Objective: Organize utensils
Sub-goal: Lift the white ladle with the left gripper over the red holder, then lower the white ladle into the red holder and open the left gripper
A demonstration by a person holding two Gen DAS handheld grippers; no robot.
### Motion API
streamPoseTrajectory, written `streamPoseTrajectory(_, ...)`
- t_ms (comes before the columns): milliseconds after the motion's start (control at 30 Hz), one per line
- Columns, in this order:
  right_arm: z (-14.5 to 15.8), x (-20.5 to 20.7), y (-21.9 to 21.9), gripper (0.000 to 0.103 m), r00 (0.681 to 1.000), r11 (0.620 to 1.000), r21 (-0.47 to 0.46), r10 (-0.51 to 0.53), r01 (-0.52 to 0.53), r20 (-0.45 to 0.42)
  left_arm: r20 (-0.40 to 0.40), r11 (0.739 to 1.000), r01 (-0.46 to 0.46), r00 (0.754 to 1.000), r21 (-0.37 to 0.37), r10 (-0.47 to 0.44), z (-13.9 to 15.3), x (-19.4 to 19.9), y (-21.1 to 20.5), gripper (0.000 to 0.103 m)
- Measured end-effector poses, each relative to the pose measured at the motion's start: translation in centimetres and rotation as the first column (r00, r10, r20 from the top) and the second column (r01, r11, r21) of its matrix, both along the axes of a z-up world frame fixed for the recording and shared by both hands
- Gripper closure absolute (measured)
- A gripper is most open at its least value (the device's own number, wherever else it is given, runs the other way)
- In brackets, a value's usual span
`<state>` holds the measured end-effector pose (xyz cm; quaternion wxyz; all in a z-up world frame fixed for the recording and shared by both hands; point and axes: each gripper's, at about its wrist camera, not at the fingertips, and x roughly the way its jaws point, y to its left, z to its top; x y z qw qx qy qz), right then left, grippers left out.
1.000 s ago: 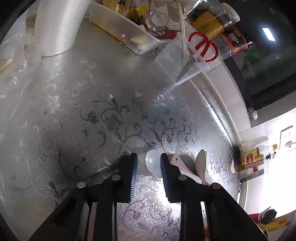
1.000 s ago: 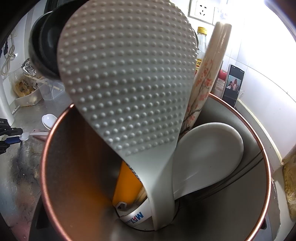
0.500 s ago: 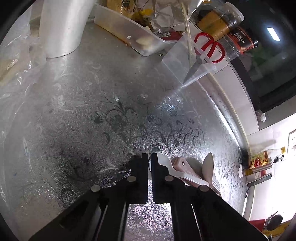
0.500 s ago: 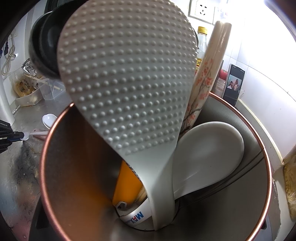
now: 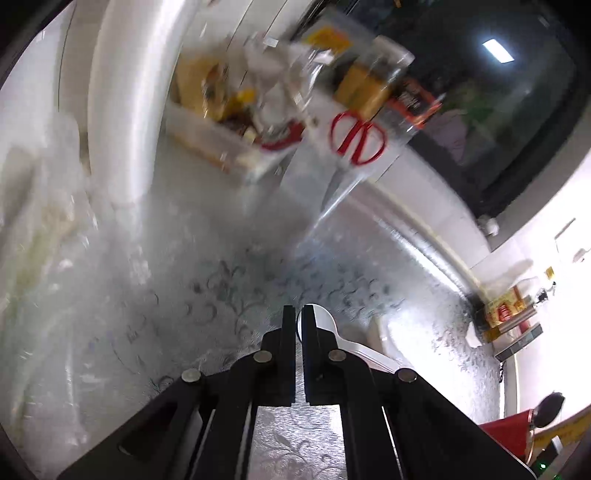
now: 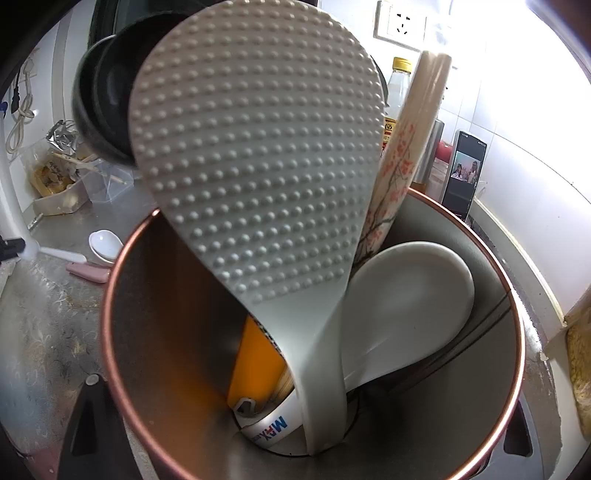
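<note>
Left claw (image 5: 299, 317) clenched on white spoon (image 5: 332, 332), lifted clear of worktop (image 5: 147, 295). Right claw grips the holder (image 6: 122, 332), which carries paddle (image 6: 255, 166) and ladle (image 6: 406, 295); second spoon (image 6: 105, 243) lies on worktop beside it.

White tiled wall (image 6: 517, 122) with a socket (image 6: 400, 20) (two-gang), floral-embossed metal countertop (image 5: 184, 295), dark window (image 5: 498, 110).

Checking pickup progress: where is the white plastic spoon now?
The white plastic spoon is pinched in the left gripper, above the patterned counter.
</note>
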<state>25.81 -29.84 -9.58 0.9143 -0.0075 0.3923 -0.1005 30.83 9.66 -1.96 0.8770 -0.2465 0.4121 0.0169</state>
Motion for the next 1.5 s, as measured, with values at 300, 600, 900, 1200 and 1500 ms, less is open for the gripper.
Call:
streamPoseTrajectory(300, 0.8, -0.6, -0.2, 0.009, 1.0, 1.0, 0.004, 0.003, -0.003, 0.021, 0.124, 0.997, 0.061, 0.99, 0.036, -0.065, 5.4, -1.4, -1.6, 0.101)
streamPoseTrajectory(600, 1.0, -0.8, -0.3, 0.009, 1.0, 1.0, 0.002, 0.009, -0.009, 0.026, 0.3, 0.98, 0.183, 0.933, 0.075, -0.197, 12.1, -3.2, -5.8, 0.101)
streamPoseTrajectory(900, 0.9, -0.8, -0.5, 0.01, 1.0, 1.0, 0.001, 0.008, -0.008, 0.027, 0.423, 0.905, 0.348, 0.801, 0.245, -0.423, 16.9, -5.9, -13.2, 0.101)
streamPoseTrajectory(1200, 0.9, -0.6, -0.6, 0.01, 1.0, 1.0, -0.001, 0.007, -0.007, 0.024, 0.377, 0.705, 0.412, 0.631, 0.577, -0.678, 16.6, -9.3, -22.6, 0.101)
streamPoseTrajectory(1500, 0.9, -0.6, -0.3, 0.01, 1.0, 1.0, -0.002, 0.008, -0.008, 0.024, 0.274, 0.557, 0.432, 0.559, 0.709, -0.783, 14.4, -10.5, -27.5, 0.101)
